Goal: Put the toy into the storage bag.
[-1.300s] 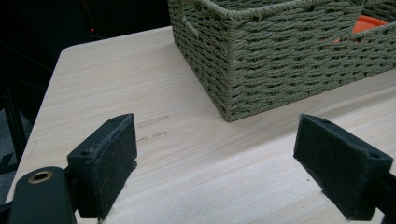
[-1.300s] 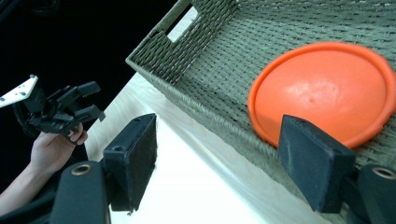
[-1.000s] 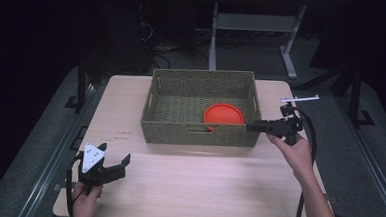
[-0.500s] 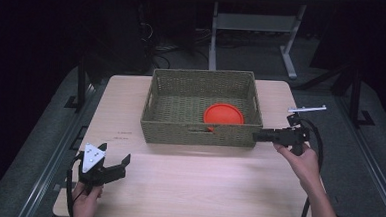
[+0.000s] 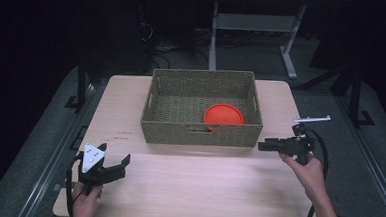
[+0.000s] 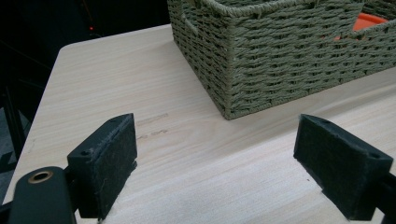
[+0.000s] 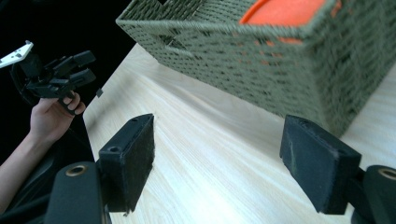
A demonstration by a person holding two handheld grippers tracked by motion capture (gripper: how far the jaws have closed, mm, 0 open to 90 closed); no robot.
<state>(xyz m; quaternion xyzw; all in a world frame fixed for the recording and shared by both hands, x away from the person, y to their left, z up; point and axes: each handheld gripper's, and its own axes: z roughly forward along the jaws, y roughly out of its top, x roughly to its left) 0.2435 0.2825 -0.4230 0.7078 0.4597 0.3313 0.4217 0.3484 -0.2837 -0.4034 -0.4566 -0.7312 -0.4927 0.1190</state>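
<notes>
Woven basket [image 5: 199, 134] mid-desk [image 5: 202, 189], orange plate [image 5: 224, 113] inside; left claw [image 5: 112, 165] spread, near-left of basket; right claw [image 5: 263, 146] spread, just right of basket, empty.

Small dark print on the table [image 5: 124, 134] is too tiny to read

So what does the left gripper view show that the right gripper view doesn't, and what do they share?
Left gripper view alone: faint dark marks on the table near the basket corner.
Right gripper view alone: the left hand holding the left gripper, and a slot handle in the basket wall.
Both: the basket with the orange disc inside, the wooden table, and each view's own fingers apart with nothing between them.
</notes>
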